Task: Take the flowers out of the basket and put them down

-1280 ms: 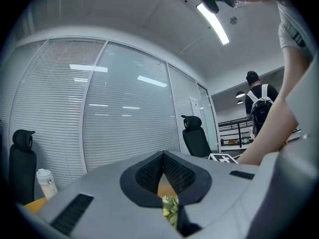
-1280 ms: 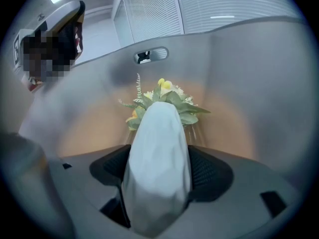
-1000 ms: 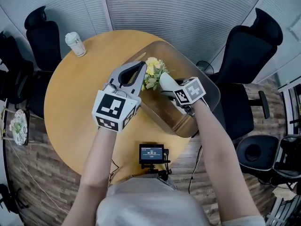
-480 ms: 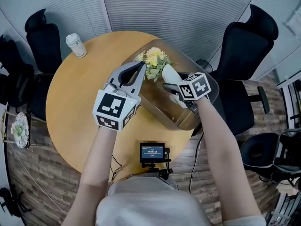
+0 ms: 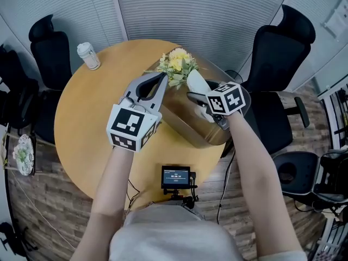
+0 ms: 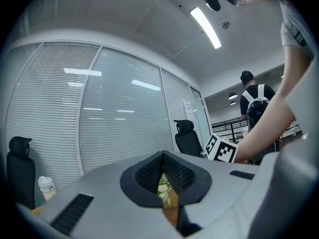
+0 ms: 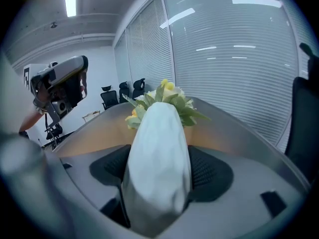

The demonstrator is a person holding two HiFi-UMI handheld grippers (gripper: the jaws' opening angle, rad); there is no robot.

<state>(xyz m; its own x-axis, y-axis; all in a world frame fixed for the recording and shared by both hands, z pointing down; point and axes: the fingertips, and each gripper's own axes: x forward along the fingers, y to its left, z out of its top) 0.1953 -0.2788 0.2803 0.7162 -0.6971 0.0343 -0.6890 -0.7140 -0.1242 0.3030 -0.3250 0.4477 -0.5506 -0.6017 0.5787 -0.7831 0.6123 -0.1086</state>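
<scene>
A bunch of yellow and white flowers [image 5: 176,64] in a white paper wrap [image 5: 197,84] hangs over the far end of the brown basket [image 5: 187,125] on the round wooden table [image 5: 87,124]. My right gripper [image 5: 199,99] is shut on the wrap [image 7: 158,148], and the blooms [image 7: 164,96] stick out beyond its jaws. Just left of the flowers, my left gripper [image 5: 161,81] is shut, with its tips at the basket's left rim. Whether it pinches that rim I cannot tell. Through its closed pads [image 6: 174,171] a sliver of the flowers shows.
A lidded paper cup [image 5: 88,55] stands at the table's far left. A small screen on a stand [image 5: 175,176] sits at the near edge. Black office chairs [image 5: 277,42] [image 5: 49,39] flank the table. A person with a backpack [image 6: 255,108] stands in the background.
The right gripper has lifted the wrapped flowers up and farther away, from inside the basket to over its far end. The left gripper has stayed where it was.
</scene>
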